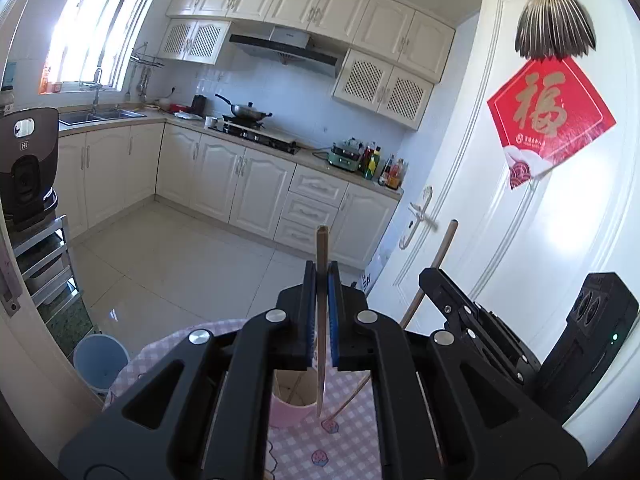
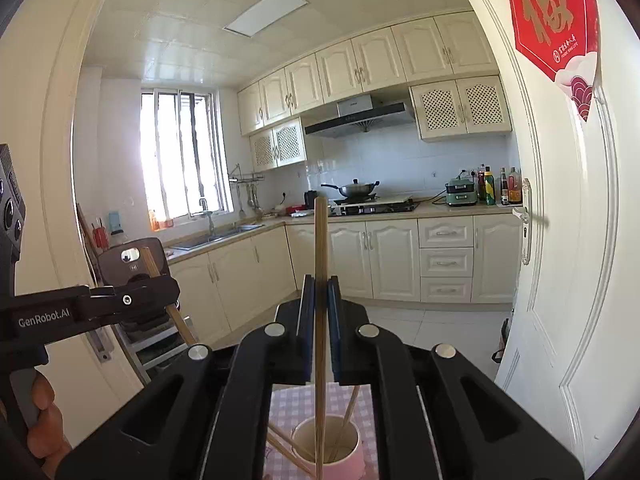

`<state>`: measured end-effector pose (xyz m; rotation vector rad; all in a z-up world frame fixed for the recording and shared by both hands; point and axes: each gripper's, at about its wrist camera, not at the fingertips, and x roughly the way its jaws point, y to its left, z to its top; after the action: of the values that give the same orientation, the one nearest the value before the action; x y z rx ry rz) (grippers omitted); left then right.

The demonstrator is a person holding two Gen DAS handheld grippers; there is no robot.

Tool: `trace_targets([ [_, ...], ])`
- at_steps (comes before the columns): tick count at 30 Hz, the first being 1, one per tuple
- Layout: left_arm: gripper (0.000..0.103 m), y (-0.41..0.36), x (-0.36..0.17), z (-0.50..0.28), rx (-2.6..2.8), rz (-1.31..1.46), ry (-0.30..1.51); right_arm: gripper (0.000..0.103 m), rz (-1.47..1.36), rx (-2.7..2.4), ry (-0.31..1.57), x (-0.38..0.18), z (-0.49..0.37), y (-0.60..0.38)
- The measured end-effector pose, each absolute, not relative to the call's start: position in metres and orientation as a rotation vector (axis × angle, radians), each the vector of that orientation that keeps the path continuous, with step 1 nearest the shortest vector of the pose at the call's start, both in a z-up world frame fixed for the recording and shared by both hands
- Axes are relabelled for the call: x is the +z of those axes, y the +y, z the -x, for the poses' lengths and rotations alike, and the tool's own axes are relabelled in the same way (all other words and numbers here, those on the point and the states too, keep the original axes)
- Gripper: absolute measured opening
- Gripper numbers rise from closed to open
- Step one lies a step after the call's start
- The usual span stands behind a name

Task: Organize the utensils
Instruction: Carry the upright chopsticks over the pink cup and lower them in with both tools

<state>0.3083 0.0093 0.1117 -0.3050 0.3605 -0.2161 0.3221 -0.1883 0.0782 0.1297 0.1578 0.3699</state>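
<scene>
Left hand-held gripper [image 1: 322, 276]: jaws closed on a wooden chopstick [image 1: 321, 320], held upright, top end standing above the blue pads [image 1: 333, 312], lower tip hanging just outside the rim of the pink cup [image 1: 290, 412], right of it in the left wrist view; cup stands on the worktop [image 1: 348, 440] under a pink checked cloth.

Right hand-held gripper [image 2: 319, 292]: jaws clamped on a second chopstick [image 2: 319, 280], also near vertical; whether its lower end sits inside the cup [image 2: 332, 462] or in front of it cannot be told.

Cup contents, right wrist view: more chopsticks [image 2: 350, 412] leaning against the inner wall; another chopstick [image 2: 286, 454] lies aslant, left of the cup.

The two grippers sit near each other above the cup; each shows in the other's camera, right one [image 1: 438, 276] and left one [image 2: 160, 284].
</scene>
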Motion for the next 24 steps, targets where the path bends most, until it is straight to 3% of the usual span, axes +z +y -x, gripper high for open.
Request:
trace_targets([
  [6, 0.006, 0.009, 0.106, -0.327, -0.188, 0.301, 0.313, 0.005, -0.156, 0.374, 0.123, 0.065, -0.342, -0.188],
  [24, 0.006, -0.016, 0.037, -0.338, -0.204, 0.156, 0.411, 0.005, -0.123, 0.405, 0.236, 0.005, -0.344, -0.186],
])
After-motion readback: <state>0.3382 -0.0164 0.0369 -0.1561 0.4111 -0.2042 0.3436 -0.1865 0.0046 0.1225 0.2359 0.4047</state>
